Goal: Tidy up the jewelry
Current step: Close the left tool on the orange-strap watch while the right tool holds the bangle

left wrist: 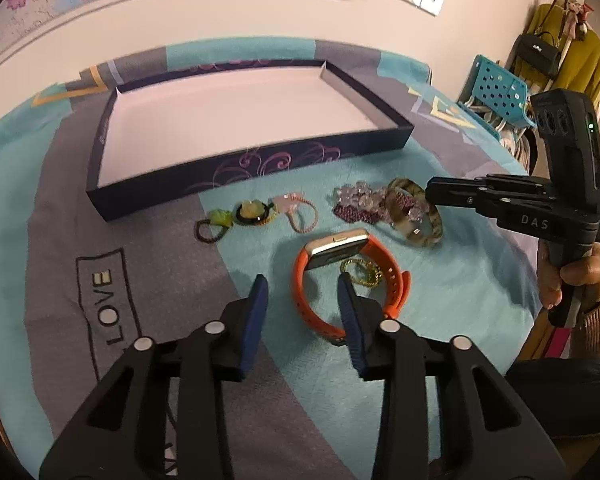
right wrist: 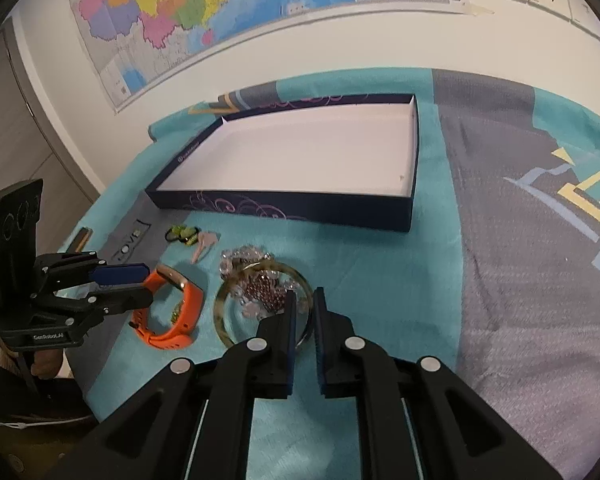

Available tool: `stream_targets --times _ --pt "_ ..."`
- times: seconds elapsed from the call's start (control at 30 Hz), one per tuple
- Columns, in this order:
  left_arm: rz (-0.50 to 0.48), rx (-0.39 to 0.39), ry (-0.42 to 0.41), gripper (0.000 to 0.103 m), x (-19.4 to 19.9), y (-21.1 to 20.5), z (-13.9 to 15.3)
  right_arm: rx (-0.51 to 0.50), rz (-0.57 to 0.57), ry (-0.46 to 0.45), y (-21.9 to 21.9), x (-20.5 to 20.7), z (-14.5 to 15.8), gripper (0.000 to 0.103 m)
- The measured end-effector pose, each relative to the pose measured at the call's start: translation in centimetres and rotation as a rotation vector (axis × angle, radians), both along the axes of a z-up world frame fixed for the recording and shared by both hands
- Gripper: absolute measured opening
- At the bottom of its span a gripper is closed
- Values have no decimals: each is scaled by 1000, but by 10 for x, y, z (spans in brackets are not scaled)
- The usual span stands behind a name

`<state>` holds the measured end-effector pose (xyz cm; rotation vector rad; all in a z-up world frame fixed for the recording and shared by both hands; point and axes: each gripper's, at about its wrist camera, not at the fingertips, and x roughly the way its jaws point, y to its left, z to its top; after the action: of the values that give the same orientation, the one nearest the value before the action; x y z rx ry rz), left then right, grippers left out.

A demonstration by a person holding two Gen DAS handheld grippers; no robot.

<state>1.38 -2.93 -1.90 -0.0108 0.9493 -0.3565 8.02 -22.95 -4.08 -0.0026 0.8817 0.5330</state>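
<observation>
Two views | left wrist alone shows gold chain [left wrist: 361,272] inside orange watch [left wrist: 340,280] loop | left tongs [left wrist: 302,286] part open, straddling watch band, gripping nothing | right tongs [right wrist: 304,300] nearly closed, empty, over green bangle [right wrist: 260,304] and bead pile [right wrist: 246,258] | navy box [right wrist: 284,208] behind, on blue cloth [right wrist: 380,280]

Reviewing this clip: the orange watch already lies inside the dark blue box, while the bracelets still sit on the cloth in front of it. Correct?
Not quite. The orange watch is not inside the dark blue box; it lies on the cloth in front of the box, near the bracelets. Nothing shows on the box's white floor. The left wrist view shows this, and the right wrist view agrees.
</observation>
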Motion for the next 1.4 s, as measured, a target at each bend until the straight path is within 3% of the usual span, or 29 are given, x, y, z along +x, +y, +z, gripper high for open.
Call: stream_targets --times 0.13,0.37,0.97,1.03,1.27,1.4 --pt "-3 9 13 33 2 -1 -7 -14 -4 8 0 3 -4 26" --pt "-7 30 6 31 3 -4 -7 -33 10 15 1 6 -7 27" --pt "-8 40 -1 27 1 -5 -6 -130 53 -14 21 -5 -8 16" --pt "-8 43 -5 27 1 -6 -6 -129 47 -17 21 -4 -9 9" --pt "-5 63 -15 8 0 -9 -7 -75 40 -11 17 -4 -7 5" --pt "1 47 -13 7 1 -6 -5 -32 27 -23 10 -5 2 5"
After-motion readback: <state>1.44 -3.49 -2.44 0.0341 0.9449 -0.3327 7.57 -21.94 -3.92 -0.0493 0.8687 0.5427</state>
